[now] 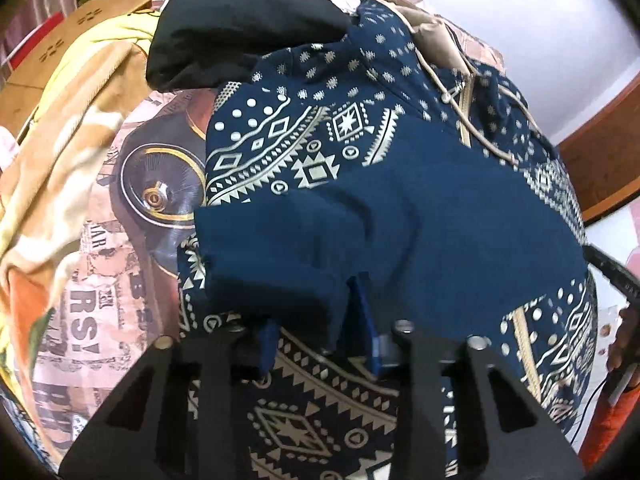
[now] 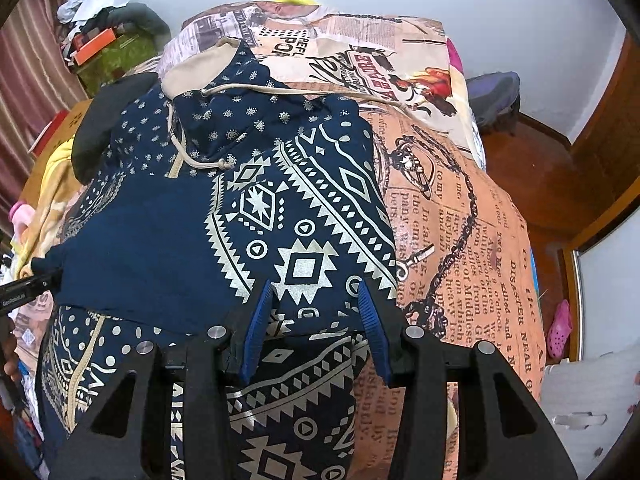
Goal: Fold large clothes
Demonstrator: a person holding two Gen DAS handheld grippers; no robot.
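Note:
A navy hoodie with cream tribal print (image 1: pixel 360 168) (image 2: pixel 224 216) lies on the bed, hood and drawstrings at the far end, a plain navy sleeve folded across the chest. My left gripper (image 1: pixel 316 320) stands at the near edge with its blue pads apart; a fold of the navy sleeve hangs down between them. My right gripper (image 2: pixel 316 300) is open, its blue fingers (image 2: pixel 256 320) straddling the folded lower edge of the printed front. The left gripper's tip shows at the left edge of the right wrist view (image 2: pixel 28 286).
The bed cover (image 2: pixel 460 220) has a peach newspaper print. A black garment (image 1: pixel 240 28) and a yellow-orange cloth (image 1: pixel 68 140) lie left of the hoodie. A cardboard box (image 1: pixel 48 52) stands far left. Wooden floor (image 2: pixel 552 168) and a pink shoe (image 2: pixel 560 328) lie right.

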